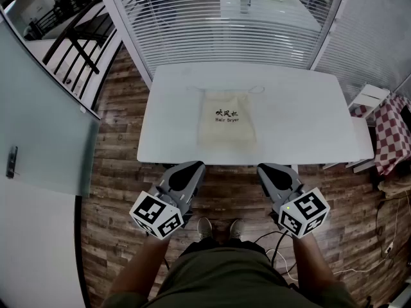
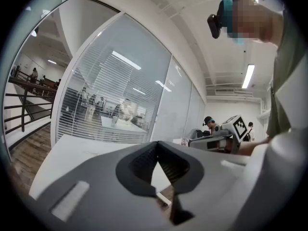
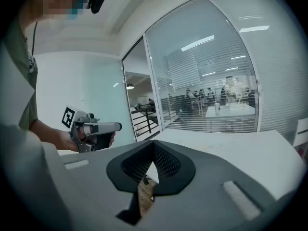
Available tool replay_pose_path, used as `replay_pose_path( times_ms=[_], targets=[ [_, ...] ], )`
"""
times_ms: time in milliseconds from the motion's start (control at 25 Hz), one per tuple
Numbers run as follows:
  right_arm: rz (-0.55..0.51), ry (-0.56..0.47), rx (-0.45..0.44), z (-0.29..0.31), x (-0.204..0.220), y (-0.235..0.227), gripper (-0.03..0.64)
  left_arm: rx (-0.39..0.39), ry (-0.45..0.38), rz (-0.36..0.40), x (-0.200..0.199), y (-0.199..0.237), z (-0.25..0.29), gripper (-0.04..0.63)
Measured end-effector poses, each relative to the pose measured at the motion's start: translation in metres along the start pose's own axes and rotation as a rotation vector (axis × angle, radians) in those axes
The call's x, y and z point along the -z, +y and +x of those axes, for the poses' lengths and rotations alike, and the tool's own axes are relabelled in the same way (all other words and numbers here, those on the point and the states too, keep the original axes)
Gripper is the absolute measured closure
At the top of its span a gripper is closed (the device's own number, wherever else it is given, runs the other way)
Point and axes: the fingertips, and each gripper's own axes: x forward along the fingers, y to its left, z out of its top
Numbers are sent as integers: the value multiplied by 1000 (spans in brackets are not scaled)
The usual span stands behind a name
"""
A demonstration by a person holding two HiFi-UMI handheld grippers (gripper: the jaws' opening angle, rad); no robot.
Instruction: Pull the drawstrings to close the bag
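A cream drawstring bag [image 1: 226, 127] printed "Hair Dryer" lies flat in the middle of the white table [image 1: 302, 120], mouth toward the far edge. Its thin drawstrings trail out at the top left [image 1: 194, 90] and top right [image 1: 257, 89]. Both grippers hang over the floor just short of the table's near edge, clear of the bag. My left gripper [image 1: 194, 166] is shut and empty. My right gripper [image 1: 265, 168] is also shut with nothing in it. In the gripper views, each one's jaws meet at the tip [image 2: 157, 146] [image 3: 154, 146], with the table edge beyond them.
A glass wall with blinds [image 1: 231, 24] stands behind the table. A frosted glass panel [image 1: 38, 127] stands to the left. A white stool [image 1: 367, 100] and a red checked cloth [image 1: 392, 133] are on the right. Cables [image 1: 385, 239] lie on the wooden floor.
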Motion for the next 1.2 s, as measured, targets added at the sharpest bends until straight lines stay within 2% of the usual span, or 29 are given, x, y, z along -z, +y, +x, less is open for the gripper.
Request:
replay_pose_path(
  times_ms=[480, 880, 1200],
  targets=[
    [35, -4, -8, -9, 14, -36, 609, -38, 20, 10, 7, -5, 16, 589],
    [32, -2, -14, -51, 22, -69, 609, -98, 25, 22, 17, -29, 22, 589],
    [33, -12, -31, -58, 23, -82, 609, -107, 21, 44, 14, -38, 35, 589]
  ],
)
